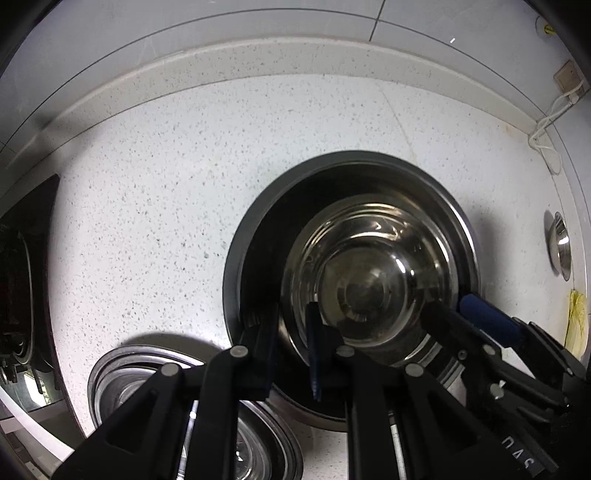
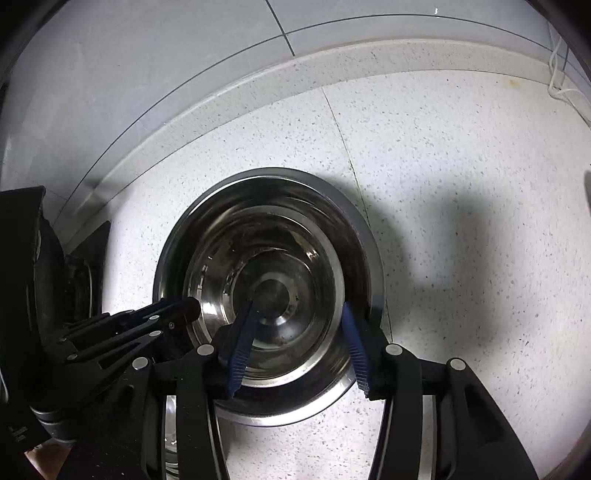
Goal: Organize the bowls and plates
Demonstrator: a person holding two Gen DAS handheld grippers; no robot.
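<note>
Left claw (image 1: 291, 350) pinches round steel bowl (image 1: 373, 273) rim, speckled counter (image 1: 147, 206)

Setting: a domestic kitchen. Indicators: a white speckled stone countertop (image 1: 147, 206) with a raised backsplash lip (image 1: 221, 70) of the same material, meeting a wall of large pale tiles (image 1: 258, 22). A dark cooktop (image 1: 26, 258) is set at the counter's left edge. Stainless steel bowls (image 1: 369, 266) rest on the counter surface. A wall socket (image 1: 567, 79) with a white cable (image 1: 546, 125) sits at the far right.
</note>
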